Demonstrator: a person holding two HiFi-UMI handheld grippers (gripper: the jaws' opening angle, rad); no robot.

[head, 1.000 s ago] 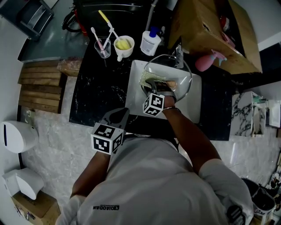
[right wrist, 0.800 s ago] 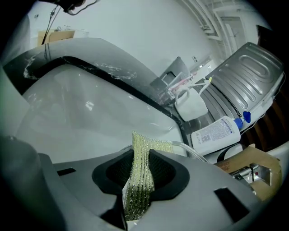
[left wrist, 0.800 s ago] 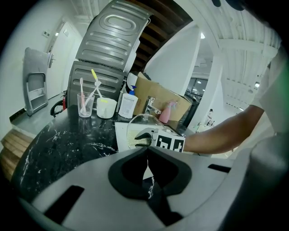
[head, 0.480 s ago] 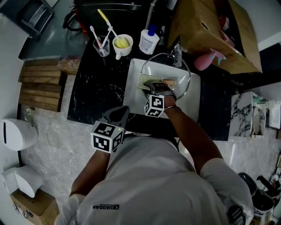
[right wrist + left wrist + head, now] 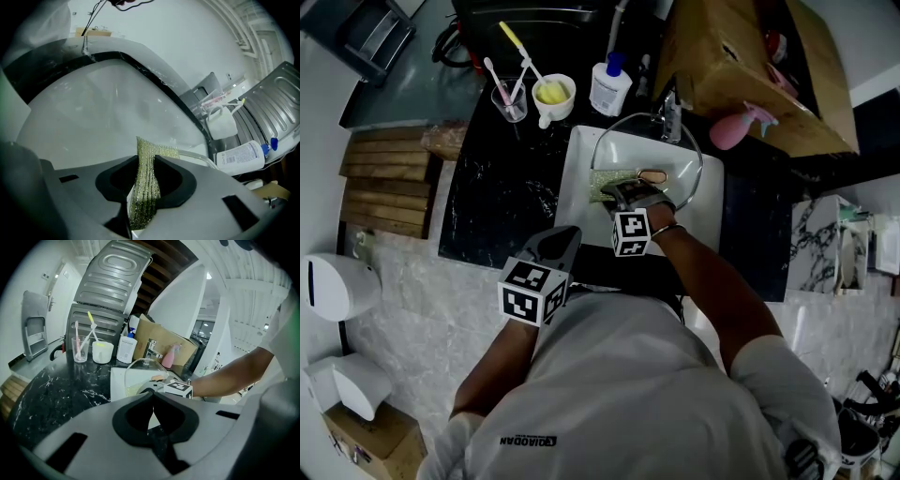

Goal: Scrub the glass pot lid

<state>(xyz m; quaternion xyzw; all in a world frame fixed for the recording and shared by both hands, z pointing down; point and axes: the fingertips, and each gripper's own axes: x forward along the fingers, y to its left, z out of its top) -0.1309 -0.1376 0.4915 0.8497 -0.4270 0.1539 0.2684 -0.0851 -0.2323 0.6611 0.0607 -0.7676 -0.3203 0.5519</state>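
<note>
Both closed: right claw [image 5: 146, 161] grips scouring pad [image 5: 145, 192], seemingly against lid [image 5: 117, 103]; left claw [image 5: 153, 398] empty.

The person wears a white short-sleeved T-shirt [image 5: 628, 394] with one short line of small black print low on the back. The left gripper [image 5: 561, 239] and the right gripper [image 5: 623, 192] have smooth, light grey moulded bodies, with black pads [image 5: 133, 417] lining the jaws. Each gripper bears a white cube [image 5: 530, 292] with black square markers on its faces.
</note>
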